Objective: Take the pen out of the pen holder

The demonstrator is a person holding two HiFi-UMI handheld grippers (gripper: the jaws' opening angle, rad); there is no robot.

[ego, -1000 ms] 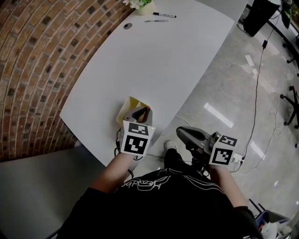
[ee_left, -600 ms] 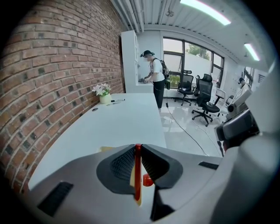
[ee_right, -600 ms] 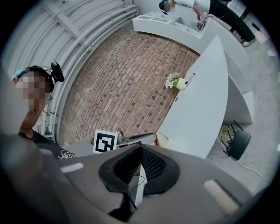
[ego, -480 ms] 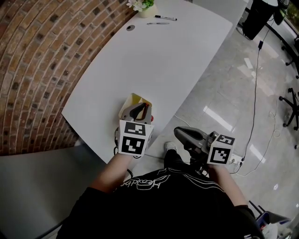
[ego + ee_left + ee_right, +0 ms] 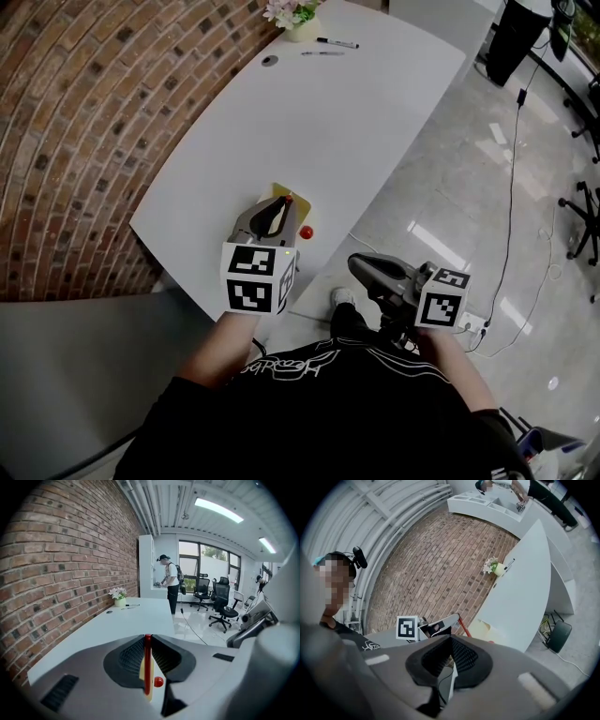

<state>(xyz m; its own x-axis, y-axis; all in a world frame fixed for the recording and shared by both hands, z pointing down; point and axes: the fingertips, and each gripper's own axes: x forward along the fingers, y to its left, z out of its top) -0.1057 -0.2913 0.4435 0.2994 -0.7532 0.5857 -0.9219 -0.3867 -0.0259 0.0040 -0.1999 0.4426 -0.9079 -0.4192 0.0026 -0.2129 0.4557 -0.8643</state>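
My left gripper (image 5: pixel 277 208) is shut on a thin red pen (image 5: pixel 147 663), which stands upright between the pads just above the table's near edge. The yellow pen holder (image 5: pixel 276 190) lies on the white table (image 5: pixel 309 122) right beneath and beyond the jaws, and shows pale behind the pen in the left gripper view (image 5: pixel 144 674). A small red ball (image 5: pixel 306 232) rests on the table beside the holder. My right gripper (image 5: pixel 367 270) hangs off the table's edge over the floor, shut and holding nothing. From the right gripper view the red pen (image 5: pixel 463 625) slants up out of the left gripper.
At the table's far end stand a flower pot (image 5: pixel 298 19), a black marker (image 5: pixel 337 43) and another pen (image 5: pixel 322 53), near a round cable hole (image 5: pixel 270 60). A brick wall (image 5: pixel 84 122) runs along the left. A person (image 5: pixel 168 581) and office chairs (image 5: pixel 220 604) are far off.
My left gripper has risen with the red pen, drawing it up from the yellow holder. The red ball beside the holder has come into view. The right gripper barely shifted.
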